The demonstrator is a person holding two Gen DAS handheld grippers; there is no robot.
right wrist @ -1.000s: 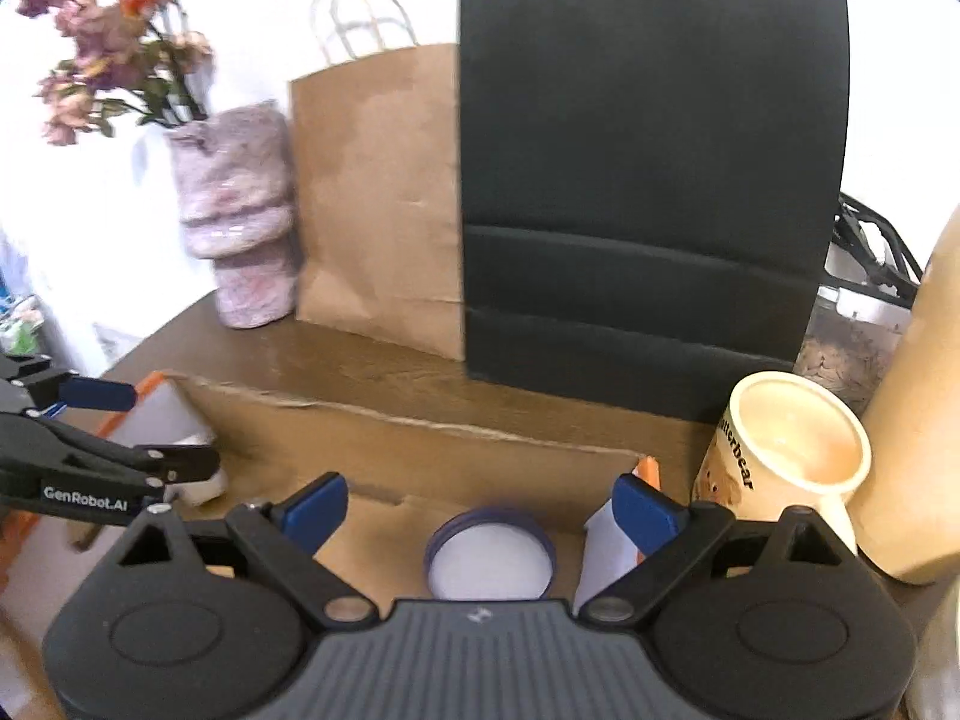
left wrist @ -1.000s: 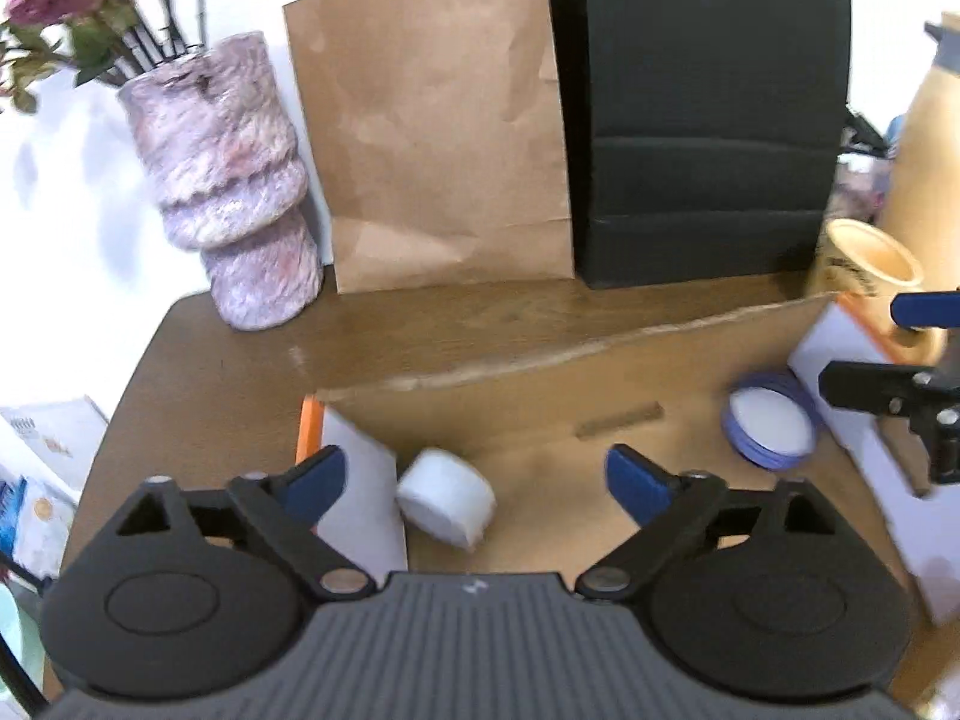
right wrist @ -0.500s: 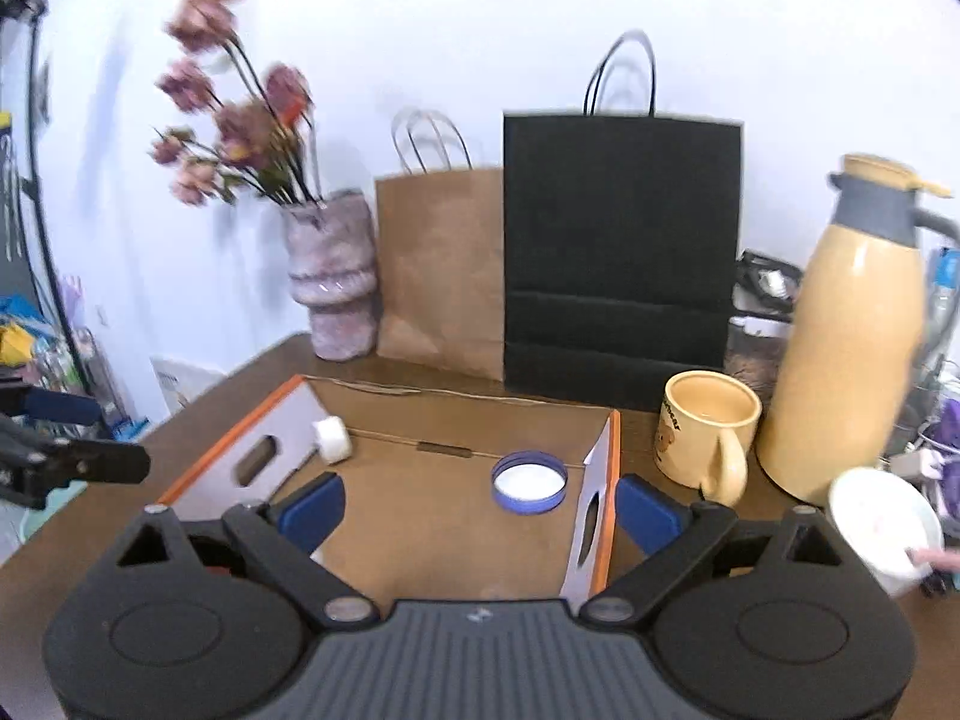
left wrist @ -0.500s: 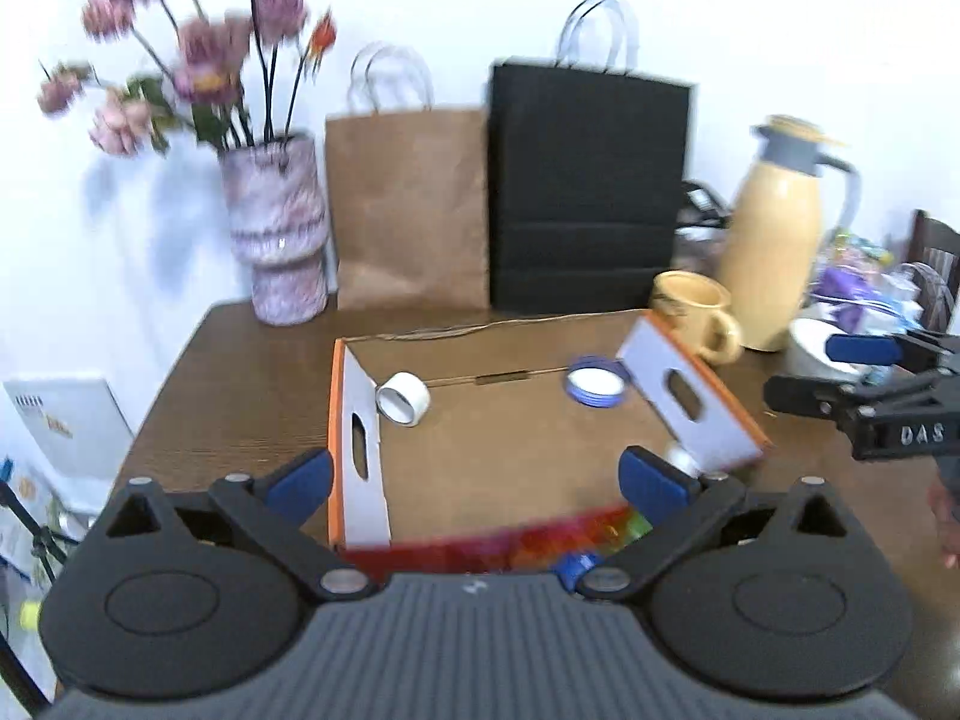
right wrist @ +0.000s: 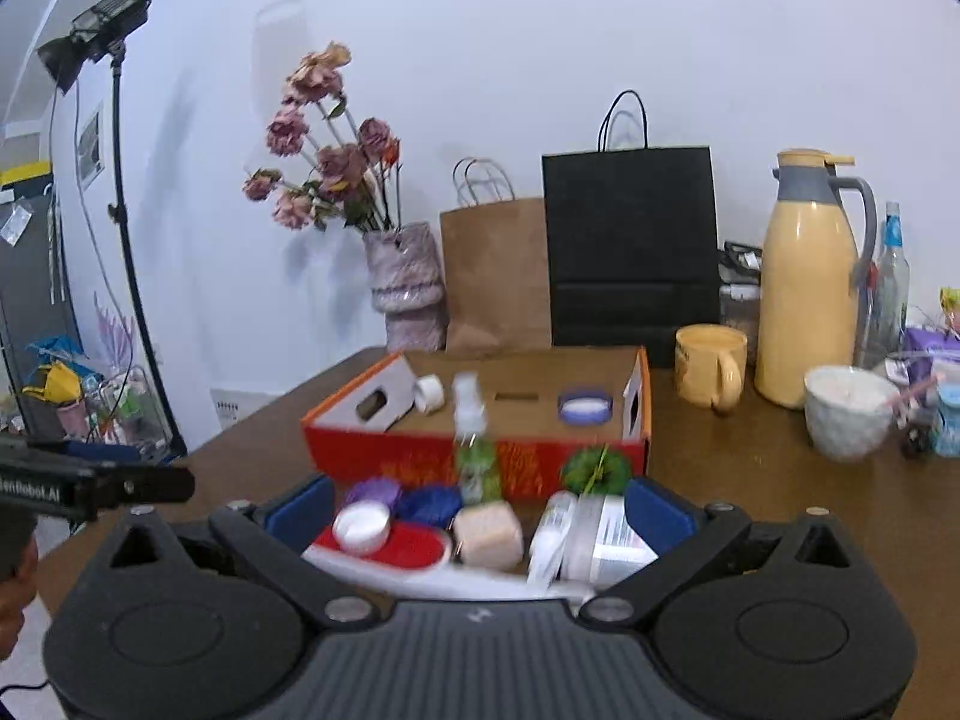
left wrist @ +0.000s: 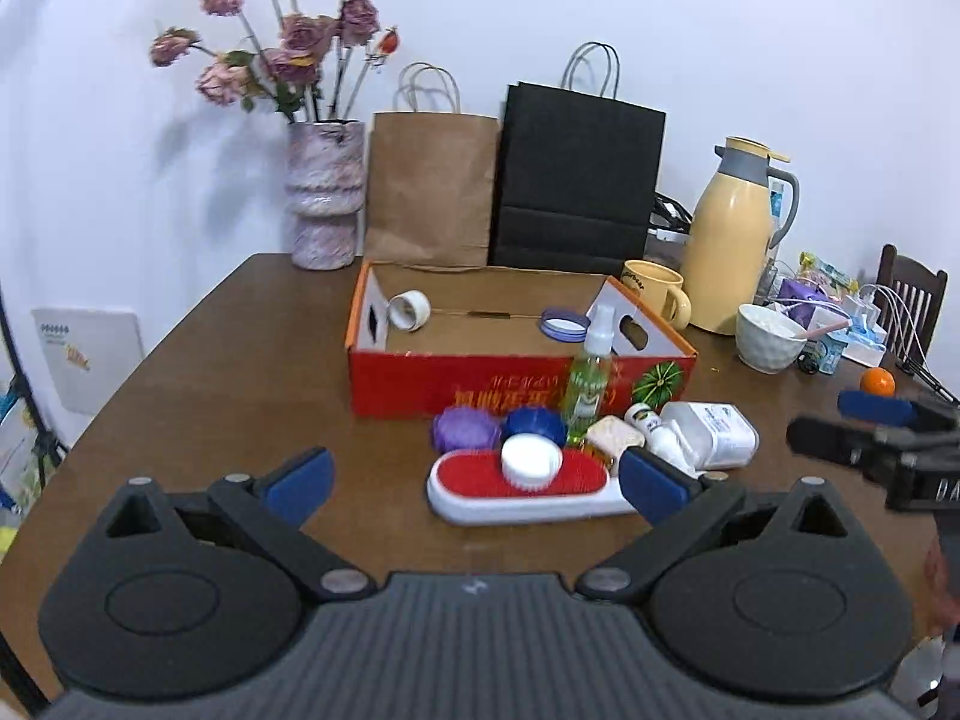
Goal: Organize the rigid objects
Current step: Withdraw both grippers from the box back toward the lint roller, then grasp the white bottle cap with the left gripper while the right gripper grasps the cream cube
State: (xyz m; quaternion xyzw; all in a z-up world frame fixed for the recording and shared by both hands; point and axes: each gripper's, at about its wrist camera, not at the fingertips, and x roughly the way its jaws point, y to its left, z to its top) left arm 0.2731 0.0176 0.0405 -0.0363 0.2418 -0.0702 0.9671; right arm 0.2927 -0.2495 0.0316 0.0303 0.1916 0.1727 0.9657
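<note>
items: tape roll (left wrist: 408,310) and blue-rimmed lid (left wrist: 564,324) lie inside red box (left wrist: 456,387) | clutter: red brush (left wrist: 528,483), green spray bottle (left wrist: 591,375) in front of box | my left gripper (left wrist: 474,477) spread wide, empty | my right gripper (right wrist: 480,510) spread wide, empty

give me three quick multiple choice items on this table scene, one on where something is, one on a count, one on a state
1. Where is the roll of tape?
A. inside the red box
B. on the brush
C. beside the vase

2. How many paper bags stand behind the red box?
A. one
B. two
C. four

3. How is the green spray bottle standing?
A. lying flat
B. upside down
C. upright

Answers:
1 A, it lies against the box's left inner wall.
2 B, a brown bag and a black bag.
3 C, its white nozzle points up in front of the box.
</note>
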